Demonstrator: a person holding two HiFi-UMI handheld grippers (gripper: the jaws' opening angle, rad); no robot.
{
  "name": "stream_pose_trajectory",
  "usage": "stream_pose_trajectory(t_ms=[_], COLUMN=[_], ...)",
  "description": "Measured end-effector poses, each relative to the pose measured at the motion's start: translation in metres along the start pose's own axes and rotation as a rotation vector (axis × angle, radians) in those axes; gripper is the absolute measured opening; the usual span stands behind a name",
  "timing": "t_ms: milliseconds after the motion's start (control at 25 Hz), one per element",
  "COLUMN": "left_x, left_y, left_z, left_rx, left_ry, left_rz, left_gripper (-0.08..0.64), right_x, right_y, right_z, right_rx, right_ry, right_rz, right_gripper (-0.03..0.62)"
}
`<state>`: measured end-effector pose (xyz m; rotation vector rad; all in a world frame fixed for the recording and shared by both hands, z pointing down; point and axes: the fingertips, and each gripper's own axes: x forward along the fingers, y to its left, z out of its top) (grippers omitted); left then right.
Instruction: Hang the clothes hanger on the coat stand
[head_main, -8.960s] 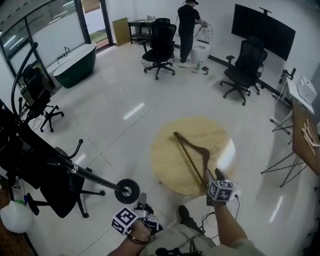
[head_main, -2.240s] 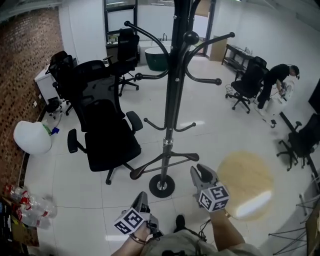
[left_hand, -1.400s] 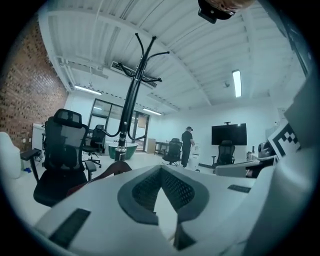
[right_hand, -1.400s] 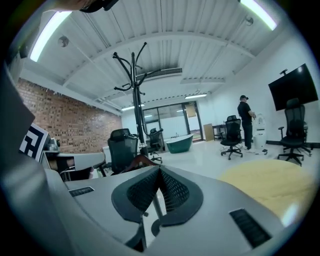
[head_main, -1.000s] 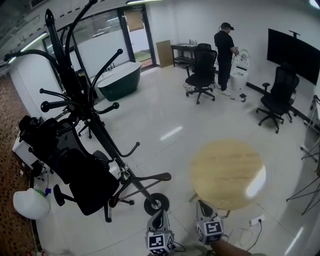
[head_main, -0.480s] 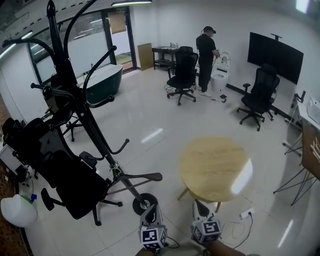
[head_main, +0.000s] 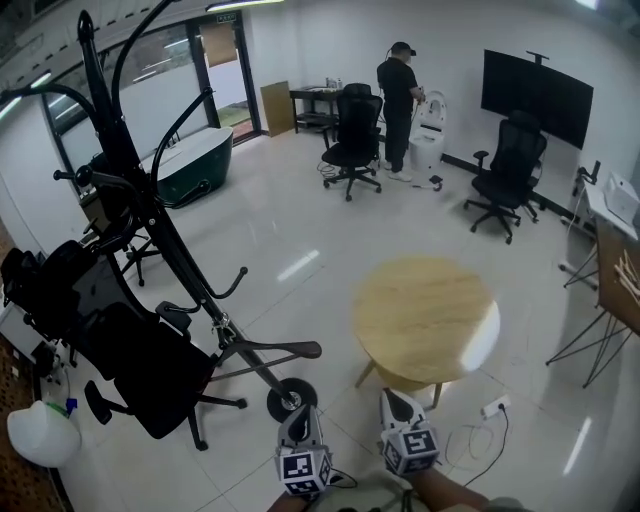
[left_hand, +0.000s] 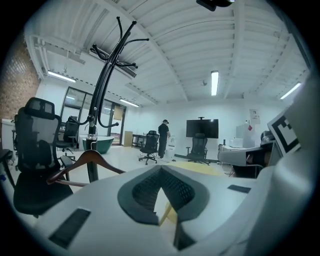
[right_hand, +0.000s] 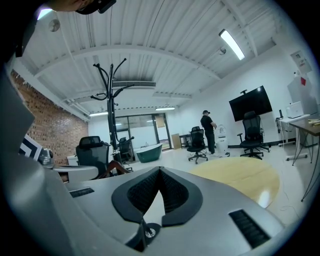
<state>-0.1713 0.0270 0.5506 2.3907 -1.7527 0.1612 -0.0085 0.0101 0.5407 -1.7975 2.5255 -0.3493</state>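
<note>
At lower left, the wooden hanger (head_main: 270, 351) hangs on the coat stand (head_main: 150, 215), so the task looks done. The left gripper (head_main: 298, 414) and the right gripper (head_main: 393, 400) have their jaws clenched on nothing.

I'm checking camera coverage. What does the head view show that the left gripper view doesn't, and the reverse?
Only the head view: the round base of the coat stand and the power strip on the floor. Only the left gripper view: the ceiling light and the left gripper's shut, empty jaws. Both: the wooden hanger on that stand, the round table, the person.
</note>
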Motion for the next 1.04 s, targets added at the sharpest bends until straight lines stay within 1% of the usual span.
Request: stream_pose_trajectory(t_ms=[120,240,600,1040], left_x=[-0.007,-0.009,-0.011,-0.010], left_y=[-0.018,-0.039,-0.039,-0.043], left_z=[0.004,0.002,-0.005,0.002], left_rx=[0.005,0.011,0.018,0.033], left_ry=[-0.007,-0.003,0.004,-0.010], left_rz=[-0.006,-0.022,-0.029,-0.031], left_gripper=[0.017,0.017,0.017,0.017], right_x=[-0.015,-0.029,-0.032,-0.035], right_y=[-0.005,-0.018,-0.019,-0.025], right_z=[0.001,0.002,-0.001,0.006], right_rx=[-0.001,0.006,0.018,0.014], right_ry=[0.016,0.013,0.006,-0.003], right_rz=[0.013,0.008,-0.006,-0.015], right_gripper=[0.003,0.003,0.003,0.003])
